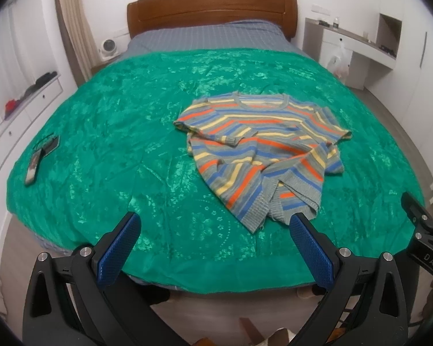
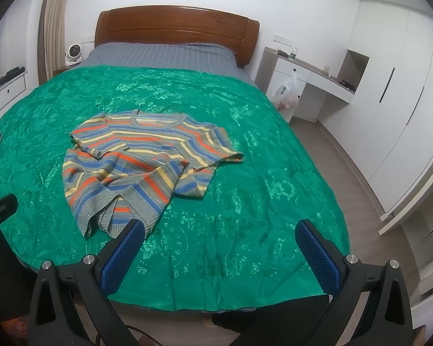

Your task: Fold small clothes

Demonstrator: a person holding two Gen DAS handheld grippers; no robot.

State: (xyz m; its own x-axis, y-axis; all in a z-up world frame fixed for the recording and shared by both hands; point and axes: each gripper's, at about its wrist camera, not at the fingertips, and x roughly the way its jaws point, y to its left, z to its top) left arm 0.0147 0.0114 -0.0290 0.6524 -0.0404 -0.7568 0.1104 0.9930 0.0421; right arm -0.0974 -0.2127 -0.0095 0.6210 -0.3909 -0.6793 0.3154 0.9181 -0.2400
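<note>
Left wrist view: striped sweater (image 1: 259, 150) is laid rumpled on green bedspread (image 1: 115, 132), collar toward headboard (image 1: 213, 8), hem nearest; left gripper (image 1: 213, 230) and right gripper (image 2: 220, 238) are spread wide, empty.

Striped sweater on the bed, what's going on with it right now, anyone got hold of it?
Nobody has it. The striped sweater lies crumpled on the green bedspread, neckline toward the headboard and hem bunched toward the near edge. The left gripper and the right gripper are both open and empty, held near the foot of the bed. A phone lies on the left part of the spread. Folding has not begun.
</note>
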